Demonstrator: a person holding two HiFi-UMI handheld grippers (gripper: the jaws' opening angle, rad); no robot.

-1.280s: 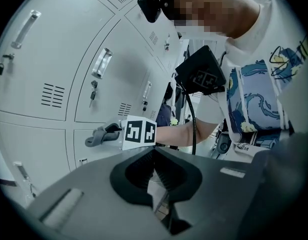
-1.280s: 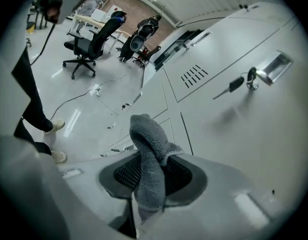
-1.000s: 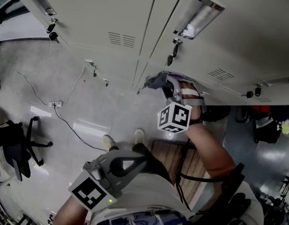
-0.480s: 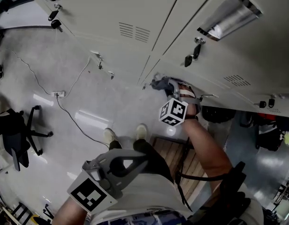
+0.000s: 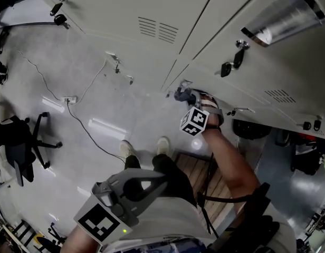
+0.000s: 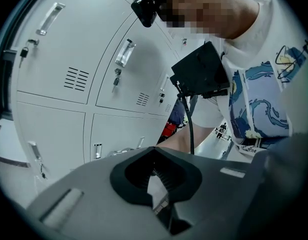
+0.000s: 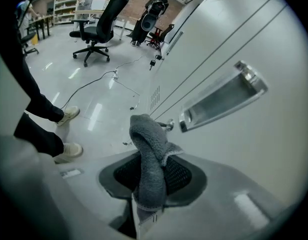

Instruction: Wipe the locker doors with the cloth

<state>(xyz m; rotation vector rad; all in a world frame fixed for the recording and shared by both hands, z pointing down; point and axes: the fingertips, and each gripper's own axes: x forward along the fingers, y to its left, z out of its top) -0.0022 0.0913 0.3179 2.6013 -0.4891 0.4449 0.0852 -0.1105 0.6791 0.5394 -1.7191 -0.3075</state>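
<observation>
A grey cloth (image 5: 180, 94) is pressed against a pale grey locker door (image 5: 152, 7), low down near the seam between two doors. My right gripper (image 5: 188, 97) is shut on it. In the right gripper view the cloth (image 7: 147, 139) stands folded up out of the shut jaws of my right gripper (image 7: 151, 156), close beside the door (image 7: 259, 154) and its metal handle (image 7: 221, 99). Held low near the person's waist, my left gripper (image 5: 151, 177) is away from the lockers. Seen from its own camera, the left gripper (image 6: 154, 151) is shut and holds nothing.
Keys hang from a lock (image 5: 229, 66) above the cloth. A cable and power strip (image 5: 70, 99) lie on the floor. An office chair (image 5: 17, 146) stands at the left. The person's shoes (image 5: 162, 144) are beside a wooden slatted board (image 5: 191, 175).
My right gripper has slid the cloth lower on the locker door, away from the hanging keys. The left gripper has stayed by the waist.
</observation>
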